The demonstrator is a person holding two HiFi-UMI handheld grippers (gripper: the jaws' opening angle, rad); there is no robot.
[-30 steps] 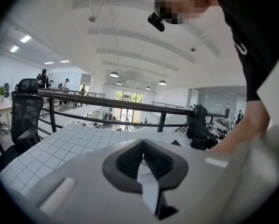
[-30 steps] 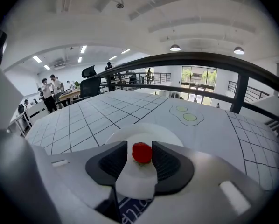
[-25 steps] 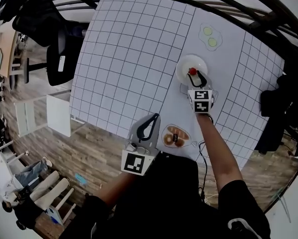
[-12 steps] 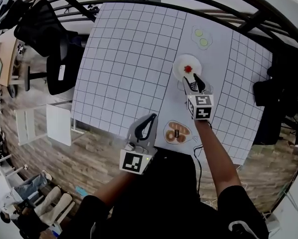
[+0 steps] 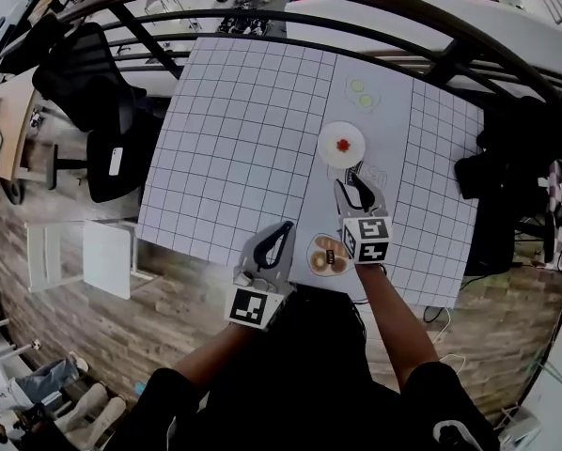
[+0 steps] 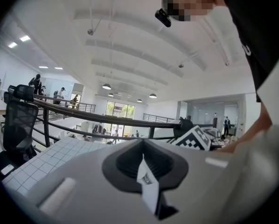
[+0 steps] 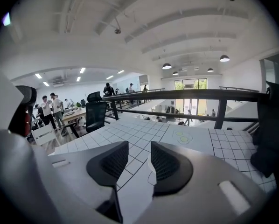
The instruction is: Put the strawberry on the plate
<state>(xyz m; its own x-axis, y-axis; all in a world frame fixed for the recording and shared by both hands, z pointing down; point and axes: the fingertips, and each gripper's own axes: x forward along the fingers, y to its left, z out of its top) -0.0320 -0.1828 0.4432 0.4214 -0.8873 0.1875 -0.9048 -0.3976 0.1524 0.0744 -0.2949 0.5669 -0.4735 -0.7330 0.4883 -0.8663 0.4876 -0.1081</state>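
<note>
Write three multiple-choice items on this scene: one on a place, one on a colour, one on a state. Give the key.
1. Where is the strawberry?
A. on the white plate
B. on the grid mat
C. on the floor

2. What colour is the office chair beside the table?
A. red
B. black
C. white

3. How do the jaws of the right gripper stand?
A. shut on the strawberry
B. shut on the plate's rim
C. apart, with nothing between them

Key:
1 A: the head view shows the red fruit in the plate's middle.
2 B: its back and seat are black.
3 C: only the table shows through the gap. The jaws have just been closing but are not yet together.
</note>
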